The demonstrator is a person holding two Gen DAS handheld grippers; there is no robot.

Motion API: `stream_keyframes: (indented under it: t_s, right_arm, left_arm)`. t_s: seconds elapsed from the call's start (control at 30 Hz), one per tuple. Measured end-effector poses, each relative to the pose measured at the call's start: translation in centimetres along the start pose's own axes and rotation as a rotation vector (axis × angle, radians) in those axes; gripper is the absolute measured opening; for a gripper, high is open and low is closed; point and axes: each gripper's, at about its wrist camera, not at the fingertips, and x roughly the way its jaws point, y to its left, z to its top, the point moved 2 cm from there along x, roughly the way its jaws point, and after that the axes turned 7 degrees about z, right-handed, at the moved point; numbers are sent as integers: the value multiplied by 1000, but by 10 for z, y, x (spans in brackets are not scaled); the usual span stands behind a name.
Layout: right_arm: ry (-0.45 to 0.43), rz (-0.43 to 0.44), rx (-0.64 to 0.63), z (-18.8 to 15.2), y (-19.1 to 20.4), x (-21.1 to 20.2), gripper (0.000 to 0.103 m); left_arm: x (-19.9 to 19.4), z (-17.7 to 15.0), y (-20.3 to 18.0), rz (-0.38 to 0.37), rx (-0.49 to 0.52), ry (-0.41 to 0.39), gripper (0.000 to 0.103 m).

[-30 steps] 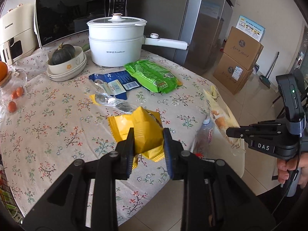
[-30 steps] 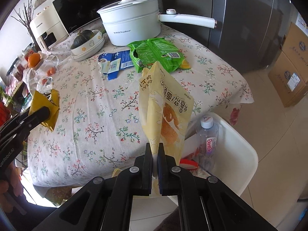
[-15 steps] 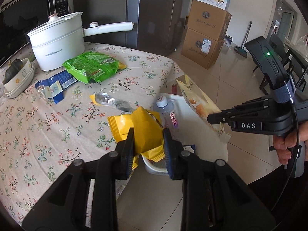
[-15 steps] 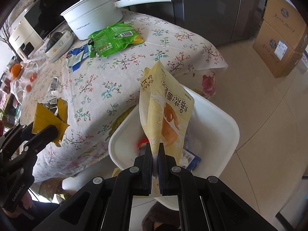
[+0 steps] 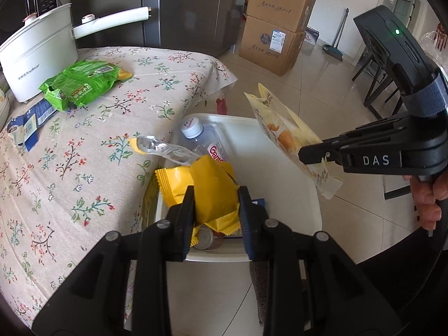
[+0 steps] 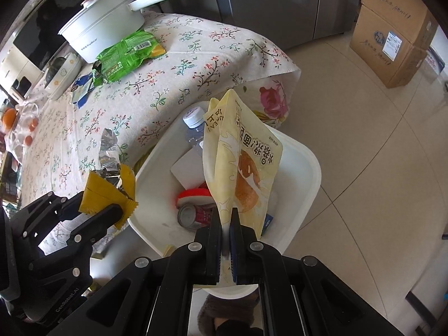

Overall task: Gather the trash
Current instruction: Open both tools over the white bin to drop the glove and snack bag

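Yellow foil and pale plastic hung over a white bin (image 6: 305, 168) beside the kitchen table (image 5: 84, 151), each wrapper carried there for dropping. The left gripper (image 5: 217, 210) pinched a crumpled yellow wrapper (image 5: 212, 193) between its fingers, with a silvery torn end trailing back over the table edge; it sat above the bin's near rim, on the table side. The right gripper (image 6: 226, 224), its fingers pressed nearly together, clamped the bottom seam of a pale bread bag (image 6: 240, 162), which stood upright from the jaws over the middle of the bin. Holding the bag by one edge seemed to keep it clear of the rim, so a release would likely send it straight down. Already in the bin lay a bottle (image 5: 200, 137), a can (image 6: 193, 215) and a red-rimmed lid (image 6: 193, 194). A green packet (image 5: 81, 84) and a blue wrapper (image 5: 28, 123) remained on the table by the white pot (image 5: 36, 56), apparently still to be collected.
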Motion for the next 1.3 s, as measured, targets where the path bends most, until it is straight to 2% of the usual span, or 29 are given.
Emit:
stream_keyframes:
  t_s: [0.03,0.1,0.13,0.23,0.3,0.5,0.57,0.6,0.63,0.7,0.73,1.07,1.3]
  right_arm:
    - [2,-1,3,0,-2,0,6]
    - [4,-5,6,-1,-4,1,6]
    - [4,-4,8,-1,-5,0,6]
    - [0,-1,14,0,-6,-1,6]
    - [-1,0,15,0,-7,-1,6]
    - [5,1,18,1,-4,2,7]
    - [1,8,26,3,-3,2,13]
    - [0,9,33,5,-3,2,20]
    - [-2,13,42,6,-3,1,33]
    - [-28,11,50,9,-2,-4,49]
    - [-36,10,48,9,-1,-6,52]
    - [-50,12,42,12,6,-12,56]
    - [-86,-13,10,20,20,-20,69]
  left_arm:
    - [2,0,-1,-10,1,5,39]
    - [4,0,0,6,-13,13,55]
    - [3,0,1,12,-16,11,58]
    - [-1,1,4,29,-7,6,62]
    - [-4,1,7,36,-5,0,69]
    - [-14,1,19,58,-26,-9,75]
    - [-17,0,23,64,-38,-14,78]
    - [-19,0,25,67,-43,-16,81]
    - [-20,-1,26,71,-46,-18,82]
    - [-22,-2,28,81,-43,-16,82]
    - [-22,-3,29,88,-39,-13,82]
    - [-28,-6,44,120,-55,-11,83]
    - [-31,-8,70,161,-109,-2,86]
